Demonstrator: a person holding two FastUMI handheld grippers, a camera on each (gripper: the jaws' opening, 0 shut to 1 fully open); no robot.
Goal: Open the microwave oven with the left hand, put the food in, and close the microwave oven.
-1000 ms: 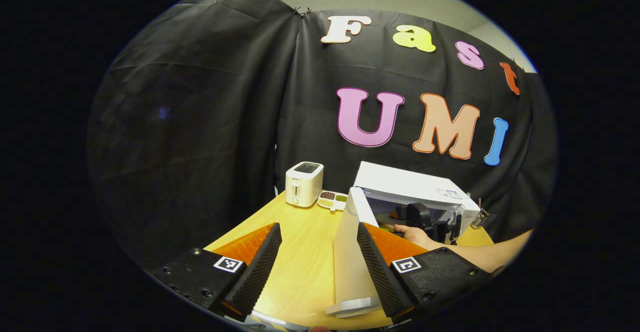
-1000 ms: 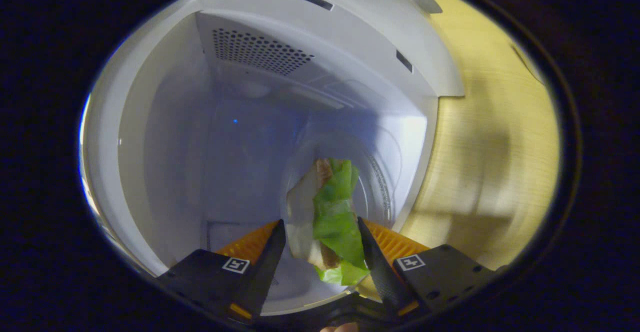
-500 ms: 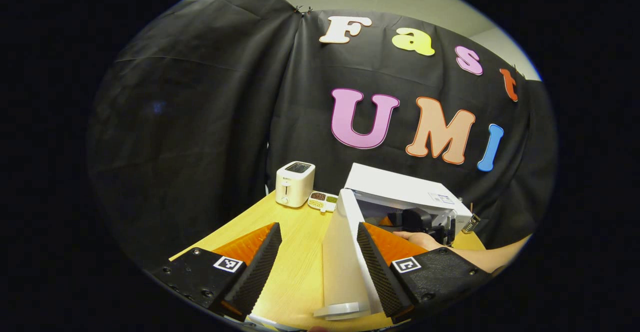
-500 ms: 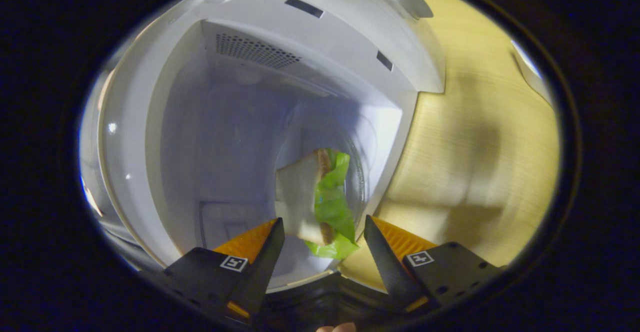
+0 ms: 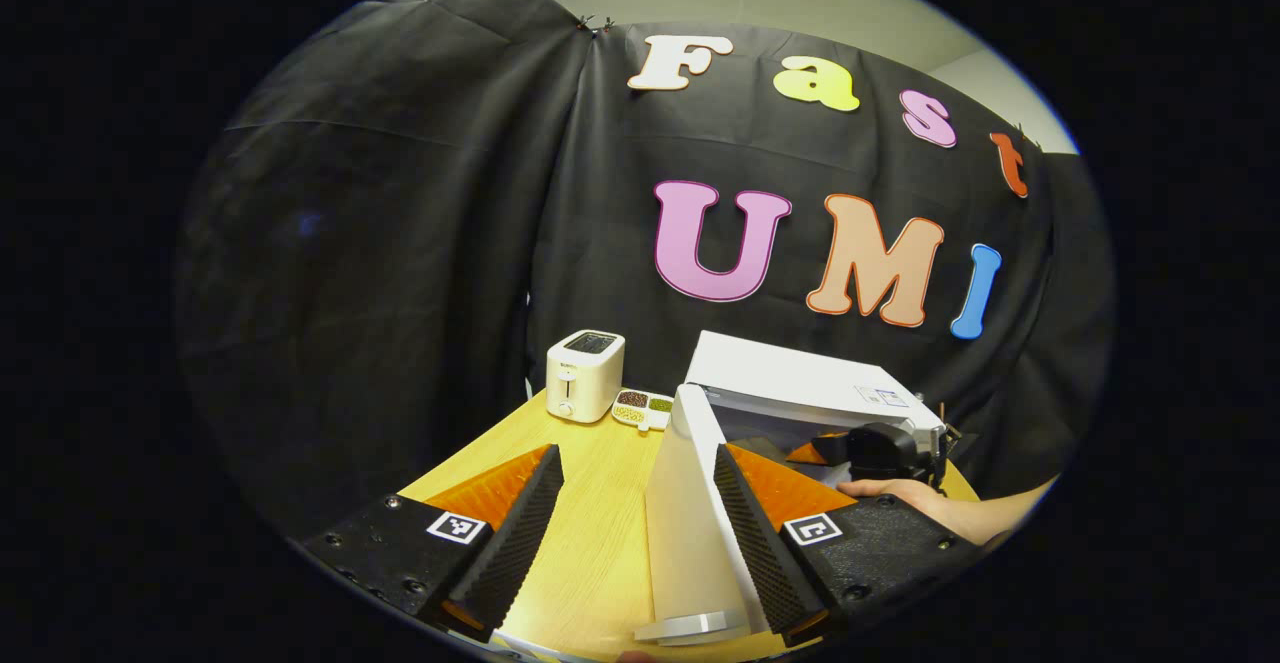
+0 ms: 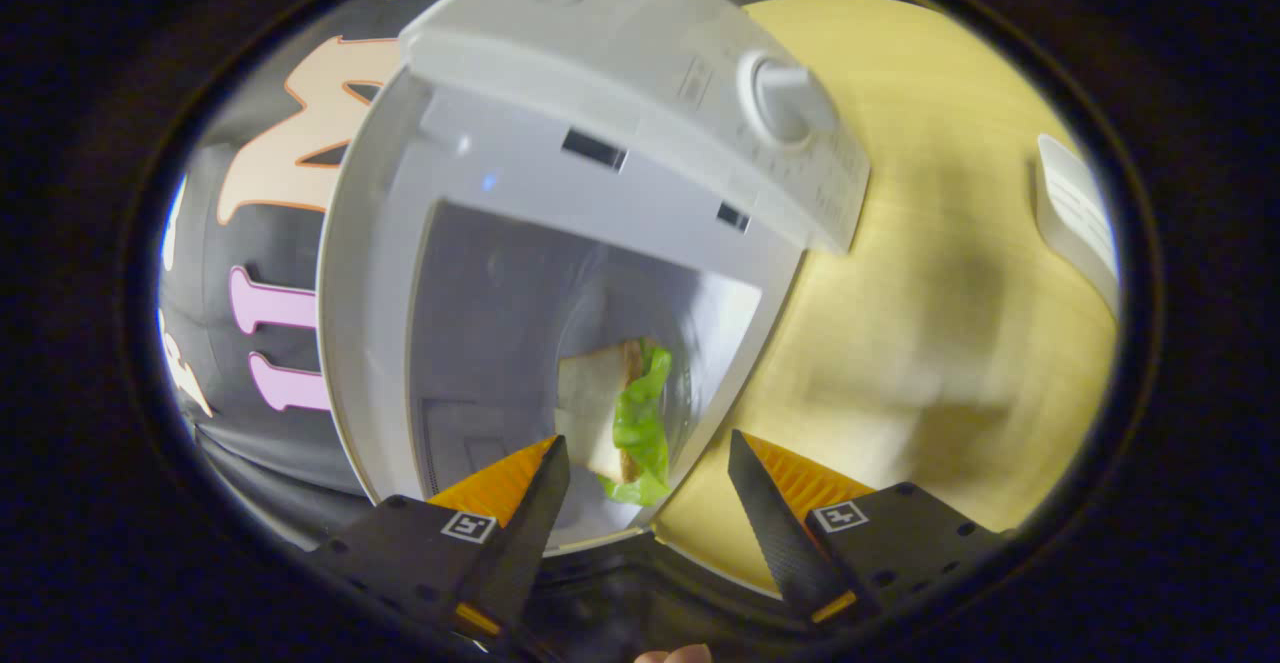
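- Microwave oven (image 6: 640,53) stands white on the wooden table (image 6: 940,323), its door (image 5: 690,503) swung wide open.
- Sandwich (image 6: 615,418), white bread with green lettuce hanging out, sits inside the cavity on the glass turntable, near the front opening.
- Right gripper (image 6: 648,488) is outside the opening, just in front of the sandwich; its two fingers are spread apart and hold nothing, with the sandwich seen through the gap between them.
- A faint embossed brand mark shows on the oven's front panel above the cavity, too blurred to spell out; a round knob (image 6: 785,98) sits on the control strip, and small print beside it is illegible.
- Left gripper (image 5: 638,523), in the left gripper view, has its fingers wide apart; the open door's edge stands upright between them, close to the right-hand finger, and contact cannot be told.
- In that same view a person's hand (image 5: 900,493) holds the other gripper at the oven's mouth.
- A white toaster (image 5: 585,375) stands at the table's far edge, with a small divided dish (image 5: 642,407) of beans beside it; the toaster's small front mark is unreadable.
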